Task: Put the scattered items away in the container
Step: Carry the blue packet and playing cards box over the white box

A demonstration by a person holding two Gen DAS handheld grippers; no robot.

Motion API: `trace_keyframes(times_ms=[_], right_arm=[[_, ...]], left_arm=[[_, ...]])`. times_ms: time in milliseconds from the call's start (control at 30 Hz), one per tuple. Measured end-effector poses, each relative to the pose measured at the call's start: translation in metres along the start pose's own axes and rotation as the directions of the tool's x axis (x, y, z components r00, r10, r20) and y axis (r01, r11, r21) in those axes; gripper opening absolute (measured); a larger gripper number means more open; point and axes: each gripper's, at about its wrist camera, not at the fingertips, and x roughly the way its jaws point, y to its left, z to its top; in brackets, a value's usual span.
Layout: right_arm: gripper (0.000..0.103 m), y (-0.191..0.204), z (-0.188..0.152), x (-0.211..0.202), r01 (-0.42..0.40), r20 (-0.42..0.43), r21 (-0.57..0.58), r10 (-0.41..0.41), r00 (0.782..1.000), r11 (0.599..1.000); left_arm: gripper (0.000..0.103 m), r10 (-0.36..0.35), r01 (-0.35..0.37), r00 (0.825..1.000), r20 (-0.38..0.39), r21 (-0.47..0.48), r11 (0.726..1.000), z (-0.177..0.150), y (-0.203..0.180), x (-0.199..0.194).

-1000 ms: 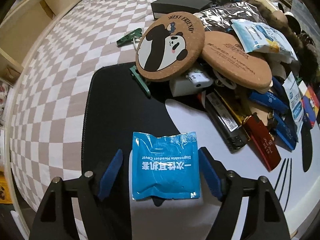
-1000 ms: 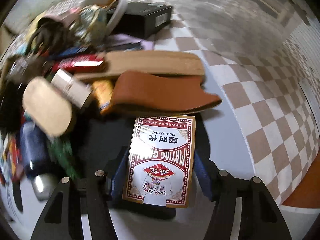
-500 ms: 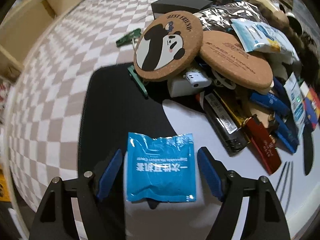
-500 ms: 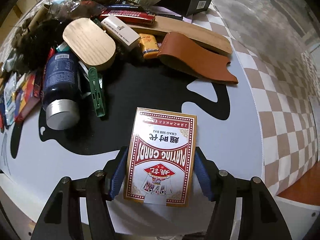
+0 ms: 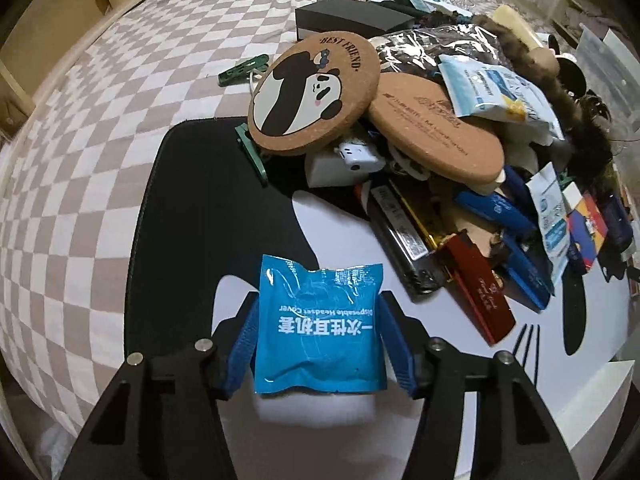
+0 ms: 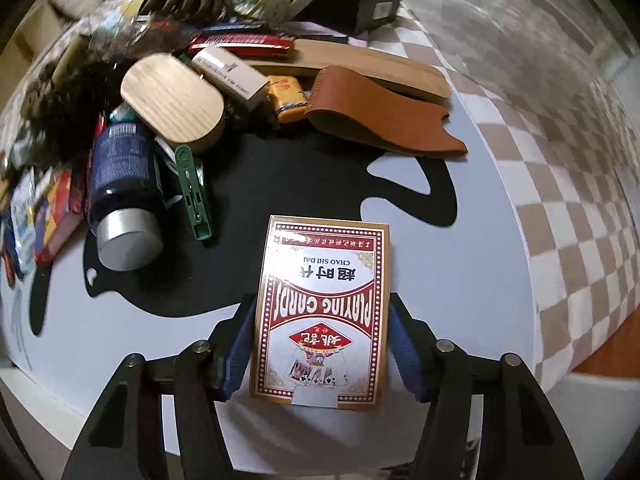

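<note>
A black-and-white mat (image 5: pixel 192 240) is lying on a checkered cloth (image 5: pixel 80 152) that is covering the surface; a pale wooden frame (image 5: pixel 48 12) is bordering the cloth at 10 o'clock in the left wrist view, and a clear bin (image 5: pixel 612 64) is showing at 2 o'clock. A heap of items is crowding the mat's far side, among them a panda coaster (image 5: pixel 312 92) at 12 o'clock and a black box (image 5: pixel 352 20) beyond it. The left gripper (image 5: pixel 318 340), its jaws having just been closing, is pressing on a blue packet (image 5: pixel 318 324) at 6 o'clock over the mat. The right gripper (image 6: pixel 322 344) is clamping a card deck (image 6: pixel 322 312) at 6 o'clock in its own view, above the mat's white part (image 6: pixel 460 280); a bottle (image 6: pixel 120 192) and a green clip (image 6: pixel 192 196) are lying at 9 o'clock, and a leather piece (image 6: pixel 380 116) at 1 o'clock.
</note>
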Motion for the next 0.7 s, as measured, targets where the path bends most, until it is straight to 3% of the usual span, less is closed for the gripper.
trace_keyframes(times_ms=[433,633,700], right_arm=[[0.061,-0.018,0.014,-0.006,-0.165,0.030,0.198,0.162,0.986,0.966],[0.061,-0.036,0.040,-0.018,-0.251,0.108,0.273,0.230,0.967,0.929],[0.061,-0.028,0.028,-0.023,-0.287,0.135,0.291,0.258,0.957,0.913]], left_arm=[[0.056,-0.060,0.062,0.997,0.039,-0.028,0.998,-0.002,0.009,-0.016],[0.056,-0.135,0.137,0.986,0.096,-0.020,0.990,0.004,-0.005,-0.038],[0.056,-0.165,0.166,0.980,0.114,-0.007,0.986,0.007,-0.011,-0.043]])
